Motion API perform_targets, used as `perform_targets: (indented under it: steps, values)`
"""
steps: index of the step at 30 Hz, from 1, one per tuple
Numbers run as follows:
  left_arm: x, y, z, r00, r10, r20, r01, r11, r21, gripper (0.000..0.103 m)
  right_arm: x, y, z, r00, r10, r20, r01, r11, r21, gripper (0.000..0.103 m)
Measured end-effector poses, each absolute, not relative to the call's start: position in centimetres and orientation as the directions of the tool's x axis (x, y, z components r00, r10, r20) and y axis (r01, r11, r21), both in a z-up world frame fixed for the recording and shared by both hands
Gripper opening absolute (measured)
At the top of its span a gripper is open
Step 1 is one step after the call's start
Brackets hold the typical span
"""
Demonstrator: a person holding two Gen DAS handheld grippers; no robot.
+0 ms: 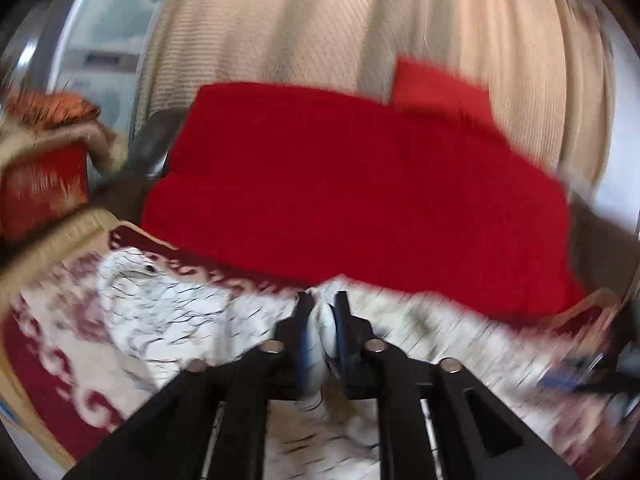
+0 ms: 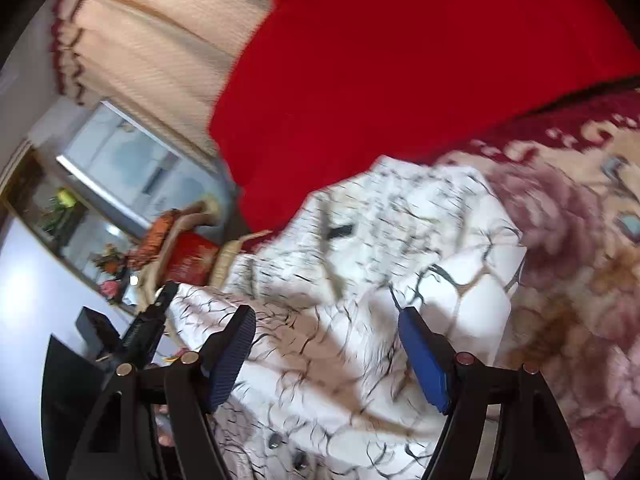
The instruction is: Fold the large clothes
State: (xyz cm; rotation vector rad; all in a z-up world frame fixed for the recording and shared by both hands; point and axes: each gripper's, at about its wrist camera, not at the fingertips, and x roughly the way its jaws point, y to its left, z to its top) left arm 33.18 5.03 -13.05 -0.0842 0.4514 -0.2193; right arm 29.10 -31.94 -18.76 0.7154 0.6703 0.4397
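A white garment [image 1: 160,312] with thin black crackle lines lies rumpled on a red and cream floral carpet [image 1: 40,360]. My left gripper [image 1: 322,308] has its jaws nearly together, and a fold of the white cloth is pinched between the pads. The view is blurred. In the right wrist view the same garment [image 2: 360,240] spreads under my right gripper [image 2: 324,314]. Its blue pads [image 2: 424,360] stand wide apart above the cloth and hold nothing. At the garment's left edge a black tool [image 2: 148,328] shows, likely my left gripper.
A big red cushion or seat [image 1: 340,180] rises just behind the garment, also visible in the right wrist view [image 2: 400,60]. Beige curtains [image 1: 300,20] hang behind it. A red box with fringed cloth [image 1: 44,188] stands at the left, near a window [image 2: 132,172].
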Motion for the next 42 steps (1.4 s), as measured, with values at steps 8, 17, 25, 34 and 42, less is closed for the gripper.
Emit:
perform_targets:
  steps: [8, 17, 25, 34, 42]
  values:
    - [35.6, 14.3, -14.9, 0.863, -0.078, -0.5, -0.153, 0.901, -0.405, 0.061, 30.4, -25.9, -19.6, 0.607, 0.66, -0.443, -0.247, 0.686, 0.684, 0.077]
    - [35.6, 24.8, -20.8, 0.787, -0.02, -0.617, -0.479, 0.61, -0.631, 0.074, 32.0, -21.1, -21.5, 0.514, 0.657, -0.551, -0.268, 0.733, 0.625, 0.072]
    - [40.4, 25.5, -24.9, 0.763, -0.307, -0.569, -0.423, 0.428, -0.799, 0.081, 32.3, -23.7, -21.0, 0.611, 0.639, -0.466, -0.222, 0.704, 0.674, 0.072]
    - [45.1, 27.3, -29.5, 0.765, -0.465, -0.445, -0.422, 0.16, -0.892, 0.081, 32.3, -24.4, -20.7, 0.642, 0.618, -0.454, -0.22, 0.715, 0.663, 0.072]
    - [49.0, 27.8, -28.9, 0.775, -0.463, -0.431, -0.368, 0.224, -0.902, 0.009, 32.8, -24.8, -21.0, 0.649, 0.613, -0.45, -0.204, 0.71, 0.674, 0.072]
